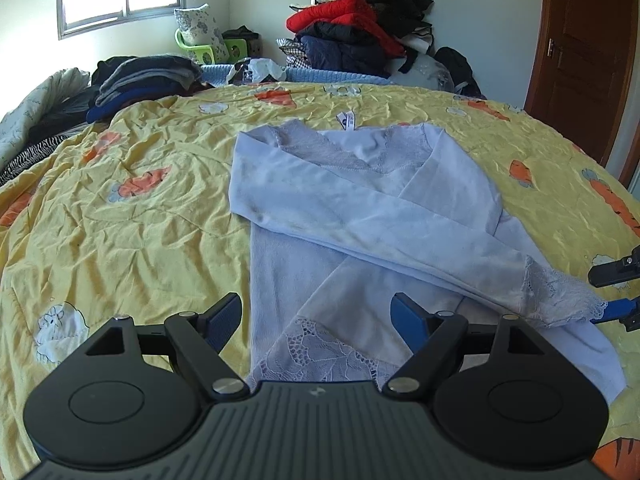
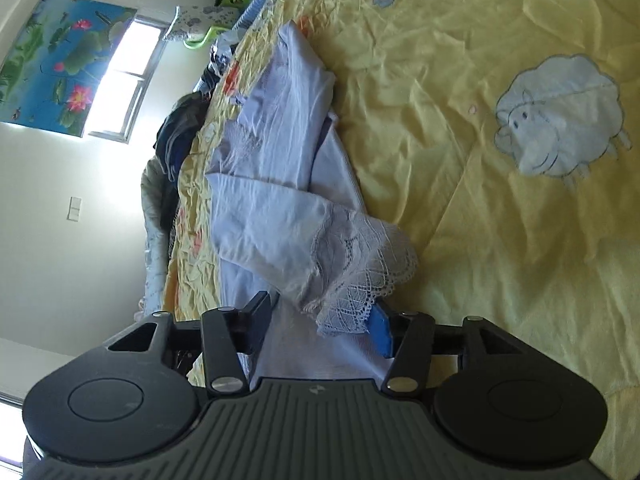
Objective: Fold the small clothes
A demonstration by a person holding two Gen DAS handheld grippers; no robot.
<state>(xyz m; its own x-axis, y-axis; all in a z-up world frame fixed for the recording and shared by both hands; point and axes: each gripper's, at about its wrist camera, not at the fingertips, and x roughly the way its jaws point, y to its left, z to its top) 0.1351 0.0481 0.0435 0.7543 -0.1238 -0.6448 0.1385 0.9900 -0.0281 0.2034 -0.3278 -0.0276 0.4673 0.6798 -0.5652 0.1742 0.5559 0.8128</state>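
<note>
Pale top (image 1: 360, 208) on bed (image 1: 120, 200): sleeves crossed in, body unfolded. My L gripper (image 1: 316, 320) wide open, empty; R gripper (image 2: 320, 324) open around lace cuff (image 2: 360, 276).

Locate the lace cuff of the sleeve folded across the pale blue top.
In the left wrist view the lace cuff lies at the pale blue top's right edge on the yellow bedspread, between the right gripper's open fingers.

Bed: yellow quilt (image 1: 160, 208) printed with carrots and sheep, wrinkled.
Window: (image 1: 120, 0) beyond the bed's far left corner, bright daylight.
Poster: lotus picture (image 2: 60, 64) just above the window.
Door: dark wood (image 1: 580, 60), right of the bed.
Walls: pale, plain.
Piles: dark clothes stack (image 1: 360, 20) against the wall behind the bed.
</note>
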